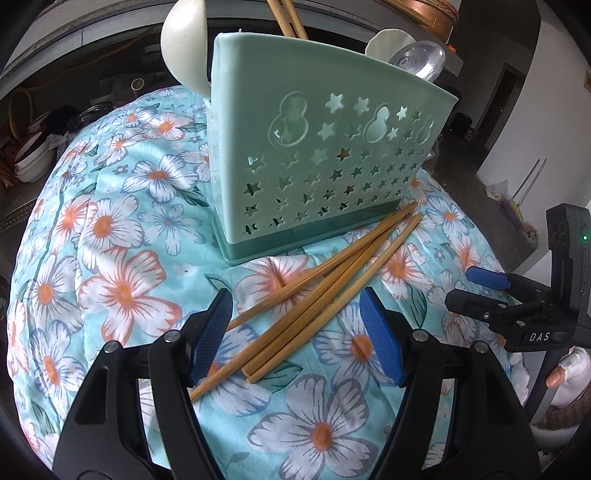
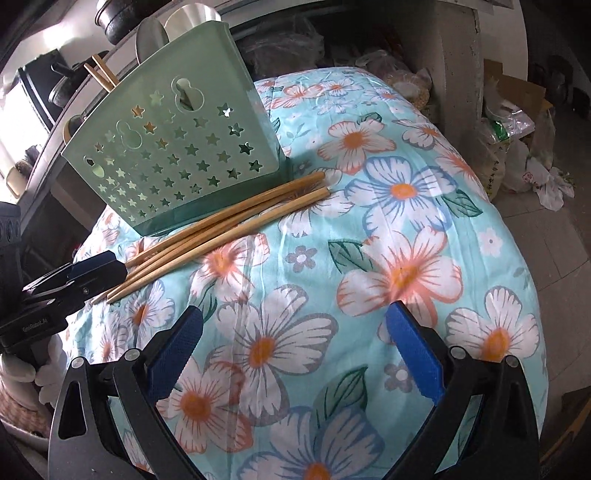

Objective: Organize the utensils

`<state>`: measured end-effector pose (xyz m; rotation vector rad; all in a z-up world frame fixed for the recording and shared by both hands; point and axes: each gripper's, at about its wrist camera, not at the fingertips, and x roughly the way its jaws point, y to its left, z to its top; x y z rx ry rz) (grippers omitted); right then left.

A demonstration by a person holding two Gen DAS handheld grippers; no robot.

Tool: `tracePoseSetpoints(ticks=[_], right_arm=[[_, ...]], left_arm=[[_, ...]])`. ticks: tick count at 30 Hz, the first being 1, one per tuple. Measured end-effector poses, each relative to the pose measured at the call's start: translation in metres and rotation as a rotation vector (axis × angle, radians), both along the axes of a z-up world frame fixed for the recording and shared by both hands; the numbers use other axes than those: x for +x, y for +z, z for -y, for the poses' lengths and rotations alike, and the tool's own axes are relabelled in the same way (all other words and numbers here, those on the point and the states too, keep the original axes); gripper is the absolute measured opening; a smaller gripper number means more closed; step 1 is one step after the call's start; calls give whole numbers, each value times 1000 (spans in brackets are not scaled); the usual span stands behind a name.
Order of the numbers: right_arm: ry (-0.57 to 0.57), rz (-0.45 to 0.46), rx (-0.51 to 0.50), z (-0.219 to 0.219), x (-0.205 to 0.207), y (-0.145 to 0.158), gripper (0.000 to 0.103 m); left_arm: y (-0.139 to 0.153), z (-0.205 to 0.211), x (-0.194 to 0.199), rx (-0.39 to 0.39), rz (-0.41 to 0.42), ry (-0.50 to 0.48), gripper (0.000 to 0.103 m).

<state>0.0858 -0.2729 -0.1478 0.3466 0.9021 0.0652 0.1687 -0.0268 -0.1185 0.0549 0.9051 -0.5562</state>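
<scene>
A green utensil holder [image 1: 317, 158] with star cut-outs stands on the floral cloth; it also shows in the right wrist view [image 2: 173, 147]. It holds spoons [image 1: 417, 62], a white ladle [image 1: 184, 40] and chopsticks [image 1: 286, 16]. Several loose wooden chopsticks [image 1: 314, 295] lie on the cloth in front of it, also in the right wrist view [image 2: 221, 232]. My left gripper [image 1: 295, 332] is open, its fingers on either side of the chopsticks' near ends. My right gripper [image 2: 295, 350] is open and empty over the cloth, right of the chopsticks.
The floral cloth [image 2: 406, 258] covers a rounded table that drops off at the edges. Bowls [image 1: 33, 158] sit off to the left, bags and clutter [image 2: 517, 147] on the floor to the right.
</scene>
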Motion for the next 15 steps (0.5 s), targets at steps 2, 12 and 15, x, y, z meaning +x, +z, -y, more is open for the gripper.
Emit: tracePoseSetpoints(ticks=[2, 12, 15], right_arm=[[-2, 5, 19, 2, -1, 0, 97], [-11, 33, 48, 5, -6, -1, 97], [-11, 33, 56, 6, -6, 0, 97]], left_arm=[[0, 1, 1, -1, -3, 0, 68], [0, 2, 0, -6, -4, 1, 68], [1, 0, 0, -13, -3, 5, 68]])
